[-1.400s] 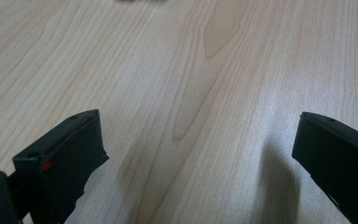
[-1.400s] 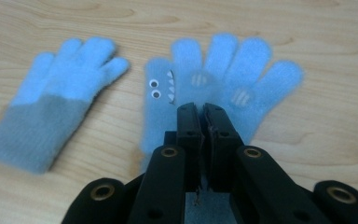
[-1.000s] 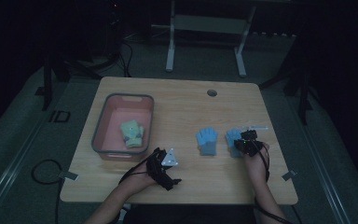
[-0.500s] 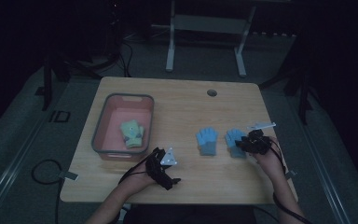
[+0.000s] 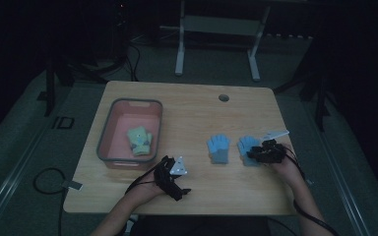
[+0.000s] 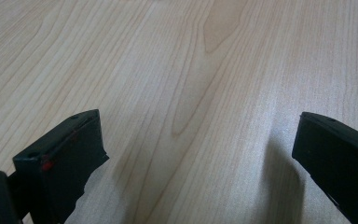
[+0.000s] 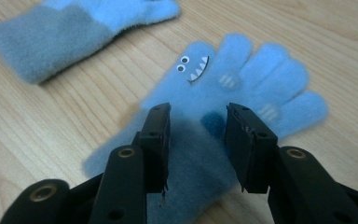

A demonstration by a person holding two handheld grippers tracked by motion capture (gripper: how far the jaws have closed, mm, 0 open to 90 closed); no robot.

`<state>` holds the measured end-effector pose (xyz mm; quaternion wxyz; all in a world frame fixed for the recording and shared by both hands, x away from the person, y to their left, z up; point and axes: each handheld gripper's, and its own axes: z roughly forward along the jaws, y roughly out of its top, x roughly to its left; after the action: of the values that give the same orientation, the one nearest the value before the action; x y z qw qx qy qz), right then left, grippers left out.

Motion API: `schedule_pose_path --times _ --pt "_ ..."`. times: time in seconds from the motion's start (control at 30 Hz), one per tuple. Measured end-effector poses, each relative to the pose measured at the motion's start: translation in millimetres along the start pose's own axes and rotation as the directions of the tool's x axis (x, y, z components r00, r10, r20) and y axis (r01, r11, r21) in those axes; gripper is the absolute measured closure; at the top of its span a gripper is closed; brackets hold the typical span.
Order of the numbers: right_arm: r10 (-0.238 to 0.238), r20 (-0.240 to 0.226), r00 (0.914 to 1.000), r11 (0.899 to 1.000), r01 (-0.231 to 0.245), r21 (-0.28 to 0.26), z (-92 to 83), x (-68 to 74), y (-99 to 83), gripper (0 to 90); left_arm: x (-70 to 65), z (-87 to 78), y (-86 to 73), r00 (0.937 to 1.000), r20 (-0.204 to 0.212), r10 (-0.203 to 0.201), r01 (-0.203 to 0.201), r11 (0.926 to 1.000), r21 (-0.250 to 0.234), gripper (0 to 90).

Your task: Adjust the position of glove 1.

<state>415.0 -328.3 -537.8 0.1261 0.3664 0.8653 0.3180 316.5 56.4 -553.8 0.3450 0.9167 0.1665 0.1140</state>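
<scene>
Glove [image 7: 223, 107] lies flat on the surface [image 5: 197, 108]; right hand-held gripper [image 7: 198, 135], jaws just opened, hovers over its cuff unclamped, released or regrasping.

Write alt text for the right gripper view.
The right gripper has its two black fingers parted over a fuzzy blue knit glove with a monster face lying flat on the pale wooden table. A second blue and grey glove lies beyond.

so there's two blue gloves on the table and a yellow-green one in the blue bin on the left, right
Nearly: the bin is pink, not blue, as the high view shows. The two blue gloves do lie on the table, and the yellow-green glove is in that bin on the left.
</scene>
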Motion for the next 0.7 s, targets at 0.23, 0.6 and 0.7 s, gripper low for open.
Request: schedule_pose_path --times 0.23,0.6,0.7 --pt "0.025 0.036 0.9990 1.000 -0.024 -0.009 2.9 6.7 -2.8 76.1 -0.7 0.3 -0.2 1.0000 0.001 0.007 -0.007 1.0000 -0.001 2.2" --pt "0.094 0.131 0.9868 0.995 -0.090 -0.042 -9.7 16.9 8.9 86.2 -0.1 -0.3 -0.3 0.9999 -0.003 0.010 -0.010 0.9999 -0.006 2.2" --pt "0.098 0.127 0.9870 0.993 -0.089 -0.077 -20.5 20.9 19.9 86.2 0.3 -0.4 -0.2 1.0000 0.000 0.010 -0.010 1.0000 -0.001 2.2"
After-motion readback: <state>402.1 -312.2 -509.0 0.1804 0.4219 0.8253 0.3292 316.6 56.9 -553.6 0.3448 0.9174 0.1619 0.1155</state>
